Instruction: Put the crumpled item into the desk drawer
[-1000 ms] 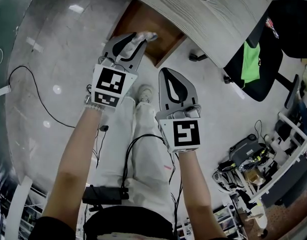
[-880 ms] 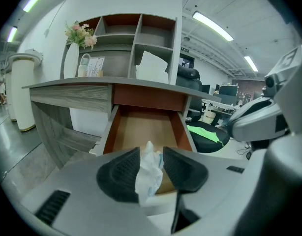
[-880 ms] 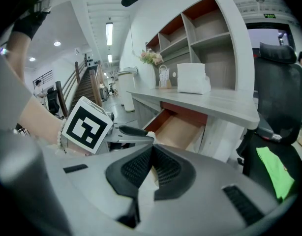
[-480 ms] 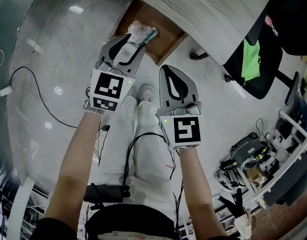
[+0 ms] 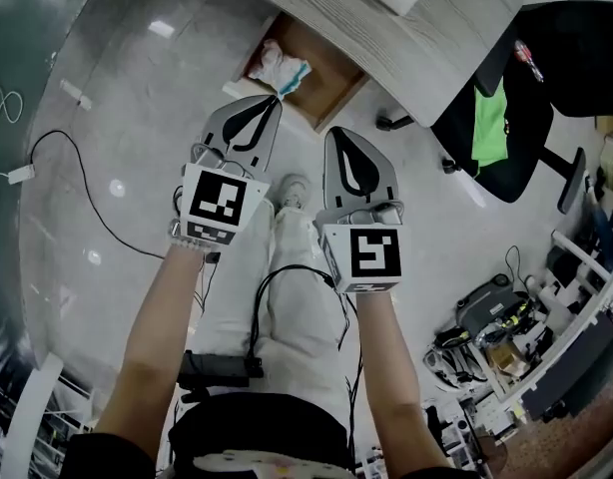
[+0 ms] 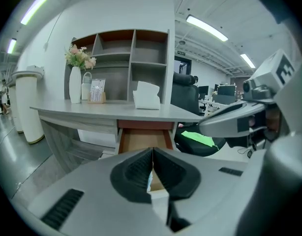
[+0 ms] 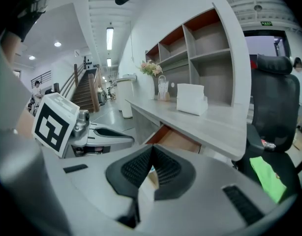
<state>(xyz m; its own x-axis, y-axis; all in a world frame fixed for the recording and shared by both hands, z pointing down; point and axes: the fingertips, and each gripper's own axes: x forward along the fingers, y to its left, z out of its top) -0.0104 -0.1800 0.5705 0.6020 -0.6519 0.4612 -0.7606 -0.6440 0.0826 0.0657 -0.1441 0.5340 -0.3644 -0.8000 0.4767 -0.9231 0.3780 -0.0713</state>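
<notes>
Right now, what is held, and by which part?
Nothing. The left gripper just closed empty; the right gripper is shut, empty. The crumpled item lies in the drawer.

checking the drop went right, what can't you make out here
- Crumpled item: material too small to tell, head view.
- Drawer: back part hidden under the desk, head view.
- Drawer floor, left gripper view: blocked by the fingers of the left gripper, just closed empty.
</notes>
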